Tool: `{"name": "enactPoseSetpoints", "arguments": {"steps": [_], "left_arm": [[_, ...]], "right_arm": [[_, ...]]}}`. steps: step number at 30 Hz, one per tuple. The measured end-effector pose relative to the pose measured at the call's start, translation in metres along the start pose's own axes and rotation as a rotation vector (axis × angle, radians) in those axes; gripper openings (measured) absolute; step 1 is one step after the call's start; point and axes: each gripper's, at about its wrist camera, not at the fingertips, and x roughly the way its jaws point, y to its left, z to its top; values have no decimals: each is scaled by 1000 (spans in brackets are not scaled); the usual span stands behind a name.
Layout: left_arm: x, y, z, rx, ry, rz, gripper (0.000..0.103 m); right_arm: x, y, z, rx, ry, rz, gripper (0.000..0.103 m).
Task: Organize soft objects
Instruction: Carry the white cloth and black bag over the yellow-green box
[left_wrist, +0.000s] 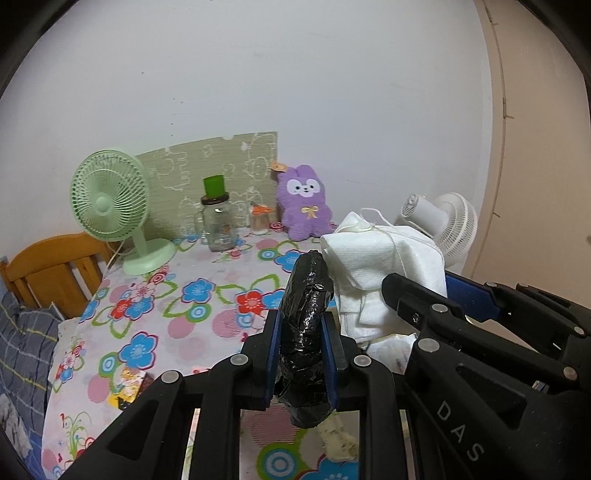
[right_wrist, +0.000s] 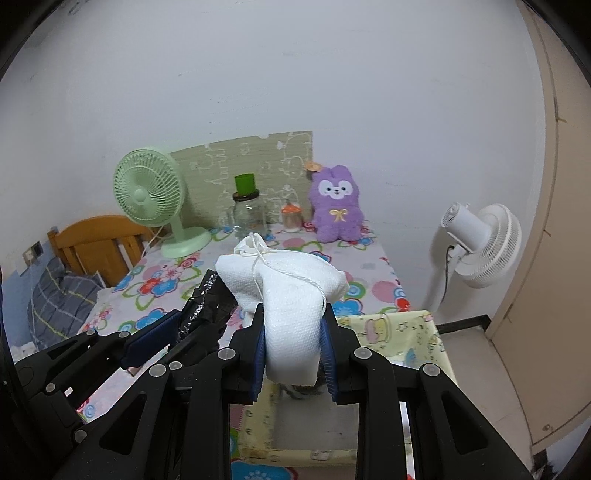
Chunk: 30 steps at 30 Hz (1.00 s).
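My left gripper (left_wrist: 302, 332) is shut on a crumpled black plastic bag roll (left_wrist: 304, 314), held upright above the flowered table (left_wrist: 166, 295). My right gripper (right_wrist: 293, 332) is shut on a white drawstring cloth pouch (right_wrist: 288, 288), held above a yellow patterned fabric box (right_wrist: 399, 332) at the table's near right. The right gripper (left_wrist: 461, 321) and the pouch (left_wrist: 384, 258) show in the left wrist view, just right of the black roll. The left gripper and black roll (right_wrist: 207, 302) show at left in the right wrist view. A purple plush bunny (right_wrist: 336, 203) sits against the wall at the table's back.
At the table's back stand a green desk fan (right_wrist: 151, 195), a glass jar with a green cup on top (right_wrist: 249, 210), a small orange-lidded jar (right_wrist: 291, 216) and a patterned board (right_wrist: 251, 162). A white floor fan (right_wrist: 484, 247) stands right of the table. A wooden chair (right_wrist: 96, 240) and bedding lie left.
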Motion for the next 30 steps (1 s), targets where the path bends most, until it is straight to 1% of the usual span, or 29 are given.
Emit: {"name": "enactPoseSetpoints", "arguments": {"steps": [12, 19, 26, 29, 30], "left_arm": [[20, -36, 2, 43, 29, -54, 20], [38, -51, 0, 55, 60, -80, 20], [59, -61, -7, 57, 110, -95, 20], [69, -64, -12, 59, 142, -101, 23], [73, -65, -14, 63, 153, -100, 25]], "right_arm": [[6, -38, -5, 49, 16, -54, 29], [17, -59, -11, 79, 44, -84, 29], [36, -75, -21, 104, 90, -108, 29], [42, -80, -27, 111, 111, -117, 29], [44, -82, -28, 113, 117, -119, 29]]}}
